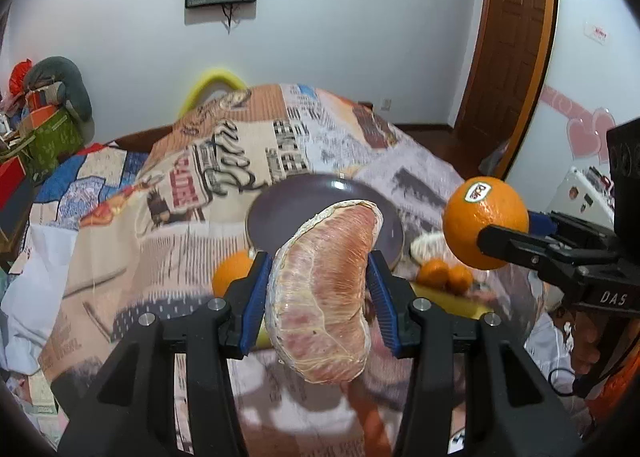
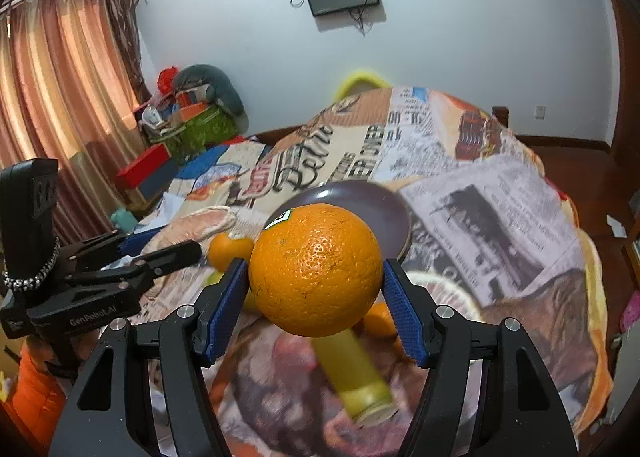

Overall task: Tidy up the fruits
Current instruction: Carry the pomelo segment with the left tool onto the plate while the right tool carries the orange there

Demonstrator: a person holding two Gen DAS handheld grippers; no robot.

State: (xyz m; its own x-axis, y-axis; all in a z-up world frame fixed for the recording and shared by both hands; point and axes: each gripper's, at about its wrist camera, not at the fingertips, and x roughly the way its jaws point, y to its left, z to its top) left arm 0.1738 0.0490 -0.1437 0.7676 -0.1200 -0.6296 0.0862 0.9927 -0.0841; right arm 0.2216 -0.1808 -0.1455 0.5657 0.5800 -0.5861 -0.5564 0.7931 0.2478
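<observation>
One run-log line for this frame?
left hand-held gripper: shut on pomelo segment | right hand-held gripper: shut on orange | plate: empty

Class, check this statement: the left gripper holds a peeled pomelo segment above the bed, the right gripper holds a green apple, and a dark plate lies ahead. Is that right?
One thing is wrong: the right gripper holds an orange, not a green apple, as the right wrist view shows. The left gripper does hold the pomelo segment, with the dark plate ahead.

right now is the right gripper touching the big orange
Touching. In the right wrist view, both blue pads of the right gripper press against the sides of the orange, holding it above the blanket.
</observation>
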